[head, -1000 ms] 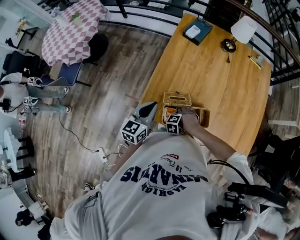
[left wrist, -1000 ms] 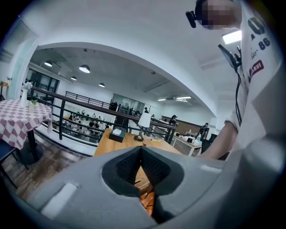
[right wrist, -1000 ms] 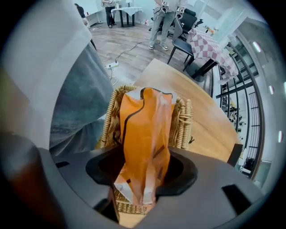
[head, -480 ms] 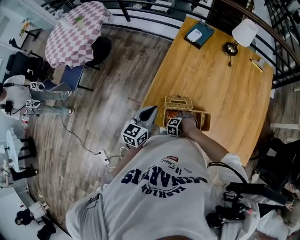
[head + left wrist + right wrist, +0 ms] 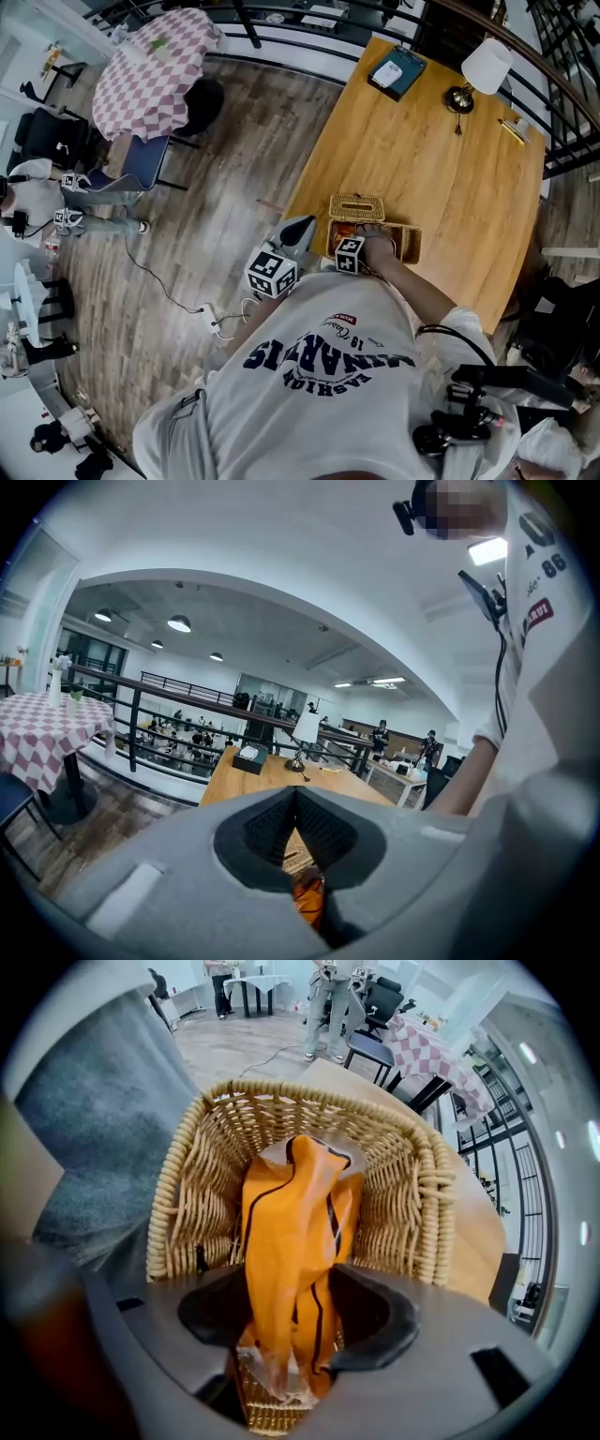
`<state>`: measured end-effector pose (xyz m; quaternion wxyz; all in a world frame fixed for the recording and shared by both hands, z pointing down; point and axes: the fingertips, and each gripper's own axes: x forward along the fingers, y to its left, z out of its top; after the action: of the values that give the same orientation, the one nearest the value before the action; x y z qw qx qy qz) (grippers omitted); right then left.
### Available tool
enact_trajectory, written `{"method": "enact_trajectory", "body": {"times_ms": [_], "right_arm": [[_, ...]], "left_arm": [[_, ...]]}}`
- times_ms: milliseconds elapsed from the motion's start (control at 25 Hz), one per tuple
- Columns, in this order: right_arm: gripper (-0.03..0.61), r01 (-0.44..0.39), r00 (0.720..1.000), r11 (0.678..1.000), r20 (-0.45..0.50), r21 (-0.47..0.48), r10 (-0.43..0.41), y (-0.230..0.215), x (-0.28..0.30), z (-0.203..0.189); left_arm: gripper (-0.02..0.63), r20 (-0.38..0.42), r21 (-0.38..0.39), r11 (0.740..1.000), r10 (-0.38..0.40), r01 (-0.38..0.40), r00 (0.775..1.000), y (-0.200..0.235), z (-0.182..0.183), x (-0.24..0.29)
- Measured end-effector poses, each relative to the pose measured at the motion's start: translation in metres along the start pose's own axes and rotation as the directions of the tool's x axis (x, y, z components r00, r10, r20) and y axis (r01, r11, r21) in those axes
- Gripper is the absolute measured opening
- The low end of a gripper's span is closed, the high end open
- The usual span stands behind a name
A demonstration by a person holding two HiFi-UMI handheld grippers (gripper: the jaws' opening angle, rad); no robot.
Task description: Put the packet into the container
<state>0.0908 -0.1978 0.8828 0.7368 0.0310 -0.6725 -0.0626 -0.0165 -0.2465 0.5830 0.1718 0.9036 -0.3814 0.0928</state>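
An orange packet (image 5: 295,1232) with dark stripes hangs upright inside a wicker basket (image 5: 412,1213). My right gripper (image 5: 292,1326) points straight down over the basket. Its pads rest on the packet's clear top seam, and its jaws have just been opening a little. In the head view, this gripper's marker cube (image 5: 350,253) and the person's hand cover the basket's (image 5: 409,240) left half. My left gripper (image 5: 302,225) stays level by the table's near-left edge, beside the basket. It is shut with nothing in it (image 5: 295,794).
The basket's wicker lid (image 5: 356,203) lies just behind it on the wooden table (image 5: 441,159). A white lamp (image 5: 486,64), a dark box (image 5: 394,70) and a pen (image 5: 511,127) sit at the far end. The table's left edge drops to the plank floor.
My right gripper has sunk a little into the basket with the packet. The left gripper has stayed where it was.
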Motion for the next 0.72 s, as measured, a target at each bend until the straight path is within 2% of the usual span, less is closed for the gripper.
{"method": "enact_trajectory", "body": {"times_ms": [400, 720], "right_arm": [[0.286, 0.013, 0.999, 1.0, 0.045, 0.01, -0.013, -0.001, -0.013, 0.002], [0.295, -0.009, 0.991, 0.999, 0.137, 0.045, 0.003, -0.011, -0.068, 0.011]], "left_arm": [[0.003, -0.009, 0.003, 1.0, -0.002, 0.002, 1.0, -0.002, -0.004, -0.002], [0.003, -0.013, 0.006, 1.0, -0.017, 0.017, 1.0, -0.006, -0.004, -0.002]]}}
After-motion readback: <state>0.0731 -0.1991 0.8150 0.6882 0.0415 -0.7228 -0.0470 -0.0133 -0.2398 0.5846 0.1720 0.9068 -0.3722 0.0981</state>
